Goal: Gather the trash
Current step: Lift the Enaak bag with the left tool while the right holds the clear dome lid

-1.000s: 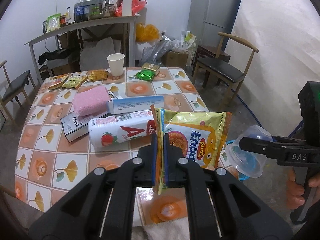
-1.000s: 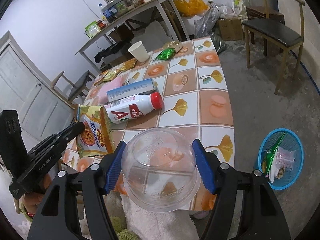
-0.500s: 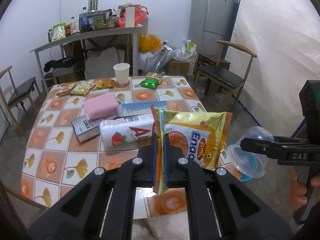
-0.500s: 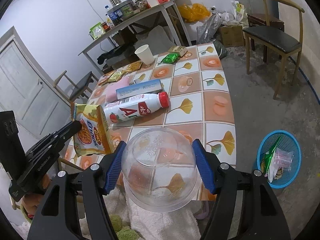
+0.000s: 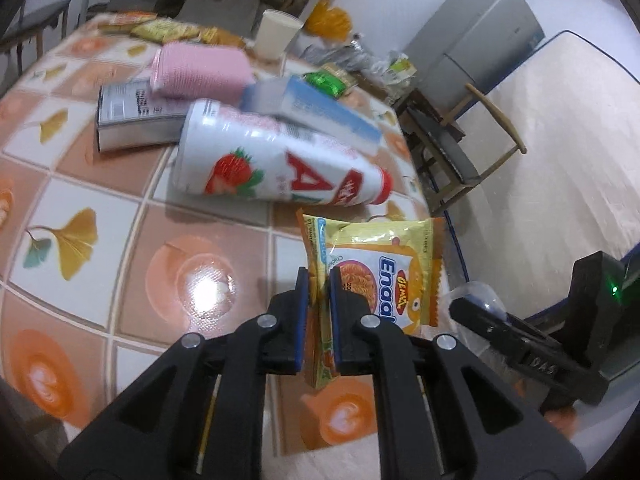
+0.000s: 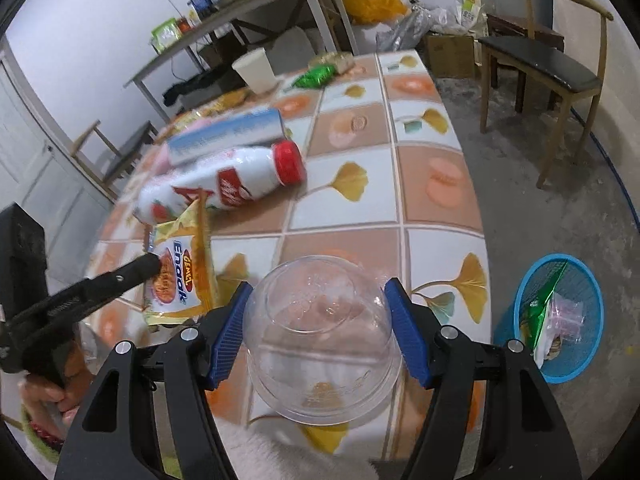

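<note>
Both hands have dipped toward the tiled surface (image 6: 436, 184). The left tool (image 5: 319, 300) stays pinched narrow on the yellow noodle packet (image 5: 384, 264); the right tool (image 6: 318, 328) clasps the clear plastic lid (image 6: 320, 332) wide. The blue bin (image 6: 560, 316) waits on the floor.

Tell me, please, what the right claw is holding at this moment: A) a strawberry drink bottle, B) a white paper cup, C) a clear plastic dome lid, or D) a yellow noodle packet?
C: in the right wrist view, the right claw has its blue pads pressed on both sides of the clear plastic dome lid, while the yellow noodle packet sits in the left claw.
</note>
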Motion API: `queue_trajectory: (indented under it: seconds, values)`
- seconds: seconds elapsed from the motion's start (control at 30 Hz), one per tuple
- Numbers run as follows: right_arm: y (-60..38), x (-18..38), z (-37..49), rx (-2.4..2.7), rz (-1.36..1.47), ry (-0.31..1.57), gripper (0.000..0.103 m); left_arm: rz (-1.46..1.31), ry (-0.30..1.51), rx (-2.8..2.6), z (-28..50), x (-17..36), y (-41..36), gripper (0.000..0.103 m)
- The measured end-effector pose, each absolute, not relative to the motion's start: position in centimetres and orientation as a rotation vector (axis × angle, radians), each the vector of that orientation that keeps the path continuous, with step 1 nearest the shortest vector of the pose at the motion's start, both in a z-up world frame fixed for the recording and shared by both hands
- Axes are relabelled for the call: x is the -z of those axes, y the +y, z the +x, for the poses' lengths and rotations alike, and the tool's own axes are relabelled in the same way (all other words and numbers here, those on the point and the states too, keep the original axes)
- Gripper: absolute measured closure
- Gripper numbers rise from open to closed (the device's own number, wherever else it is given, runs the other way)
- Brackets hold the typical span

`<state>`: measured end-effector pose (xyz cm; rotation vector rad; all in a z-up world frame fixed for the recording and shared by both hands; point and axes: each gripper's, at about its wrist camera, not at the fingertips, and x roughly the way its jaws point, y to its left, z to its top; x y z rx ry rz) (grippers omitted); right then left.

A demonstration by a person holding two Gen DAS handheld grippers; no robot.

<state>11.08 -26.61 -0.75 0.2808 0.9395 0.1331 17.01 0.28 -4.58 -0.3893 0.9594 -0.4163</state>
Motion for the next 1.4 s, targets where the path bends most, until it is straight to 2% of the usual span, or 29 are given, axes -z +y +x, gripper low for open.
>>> queue_trajectory:
  seconds: [0.17,0.23,0.3,0.37,0.77,0.83,1.0,1.17,1.4]
  values:
    - [-25.5,1.9,11.7,-0.121,0.187,0.917,0.037,-0.388,0.991,0.4,17.4,6.0,0.1,0.093]
    - [-25.1,2.0,11.8,-0.118,0.154,0.907,0.037,-0.378,1.002,0.403,17.2,6.1,-0.2,0.087]
    - [-25.0,2.0,11.6,-0.121,0.131,0.899,0.037,-0.352,1.019,0.395,17.2,6.0,-0.7,0.066]
    - [-24.9,2.0,11.5,-0.123,0.11,0.892,0.037,-0.305,1.04,0.37,17.1,6.1,-1.1,0.06]
    - [-25.4,1.8,10.0,-0.126,0.108,0.879,0.034,-0.094,1.043,0.304,15.5,6.6,-4.9,0.061]
    - [-25.6,1.9,9.6,-0.126,0.115,0.88,0.034,-0.036,1.023,0.289,14.9,6.7,-5.5,0.065]
    - [-25.5,2.1,9.2,-0.128,0.115,0.882,0.033,0.034,1.001,0.286,14.5,6.6,-6.2,0.087]
    - [-25.4,2.5,9.0,-0.129,0.115,0.885,0.029,0.032,0.997,0.286,14.5,6.6,-6.2,0.092]
    - [-25.2,3.3,8.7,-0.111,0.084,0.882,0.028,0.015,0.993,0.282,14.6,6.7,-6.1,0.095]
